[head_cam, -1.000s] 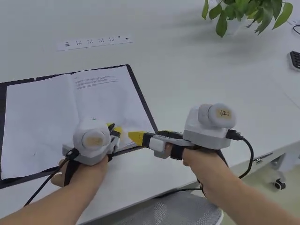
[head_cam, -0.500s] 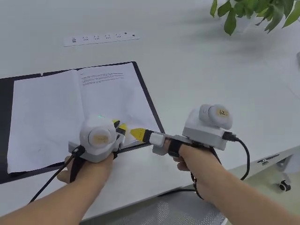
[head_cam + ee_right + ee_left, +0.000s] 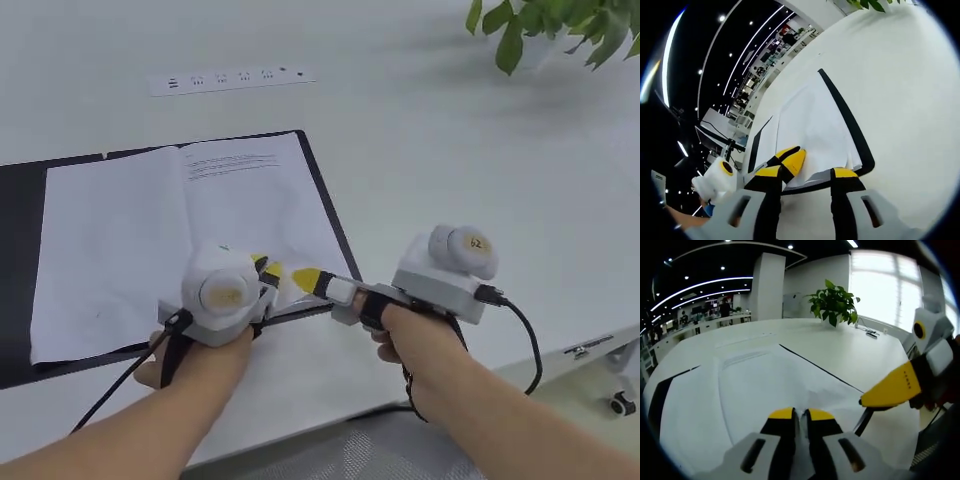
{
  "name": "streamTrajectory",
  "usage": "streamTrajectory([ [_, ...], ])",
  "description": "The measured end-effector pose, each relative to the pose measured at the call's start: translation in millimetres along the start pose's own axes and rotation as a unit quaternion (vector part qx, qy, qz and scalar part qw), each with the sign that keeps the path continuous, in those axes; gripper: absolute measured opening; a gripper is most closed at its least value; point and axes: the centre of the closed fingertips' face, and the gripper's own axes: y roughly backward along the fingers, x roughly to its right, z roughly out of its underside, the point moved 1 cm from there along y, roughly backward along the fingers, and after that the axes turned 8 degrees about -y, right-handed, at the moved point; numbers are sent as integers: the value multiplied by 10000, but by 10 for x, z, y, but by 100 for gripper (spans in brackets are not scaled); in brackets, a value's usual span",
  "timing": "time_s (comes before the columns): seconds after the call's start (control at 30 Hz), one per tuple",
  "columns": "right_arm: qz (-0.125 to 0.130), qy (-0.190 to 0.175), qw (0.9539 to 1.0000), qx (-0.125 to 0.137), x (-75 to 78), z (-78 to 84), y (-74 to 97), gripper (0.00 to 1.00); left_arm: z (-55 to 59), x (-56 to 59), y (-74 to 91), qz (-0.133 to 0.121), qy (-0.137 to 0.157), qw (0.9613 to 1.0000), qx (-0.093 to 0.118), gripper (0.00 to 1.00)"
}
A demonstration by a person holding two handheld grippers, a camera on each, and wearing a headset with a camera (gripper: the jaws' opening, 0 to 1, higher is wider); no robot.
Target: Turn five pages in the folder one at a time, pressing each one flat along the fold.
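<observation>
An open folder (image 3: 322, 205) with a black cover lies on the white table, its left page (image 3: 110, 240) and right page (image 3: 250, 200) lying flat. My left gripper (image 3: 265, 270) is shut, and its yellow tips rest on the right page near its lower edge (image 3: 801, 414). My right gripper (image 3: 308, 282) comes in from the right. It stands open (image 3: 806, 172) at the lower right corner of the right page (image 3: 815, 125), where the paper edge is slightly raised. The yellow tips of the two grippers nearly touch.
A white power strip (image 3: 232, 78) lies beyond the folder. A potted plant (image 3: 560, 30) stands at the far right. The table's front edge runs just under my hands, with a chair seat (image 3: 350, 460) below it. A black cable (image 3: 520, 335) trails from the right gripper.
The head view has shifted a little. Both grippers stay at the folder's lower right corner, with the right one edged slightly further over the page.
</observation>
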Motion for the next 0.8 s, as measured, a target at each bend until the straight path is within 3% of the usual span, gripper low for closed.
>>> streamTrajectory([
  [0.4,492,3,9985,230,229,-91,-10,1,-3,11,9,-12,28,10000,-27,8],
  [0.7,504,-77,9981,341,253,-85,-1,0,-12,17,20,21,14,9999,-160,9],
  [0.8,492,-96,9980,386,247,-105,14,0,-17,-1,54,21,129,9997,-215,11],
])
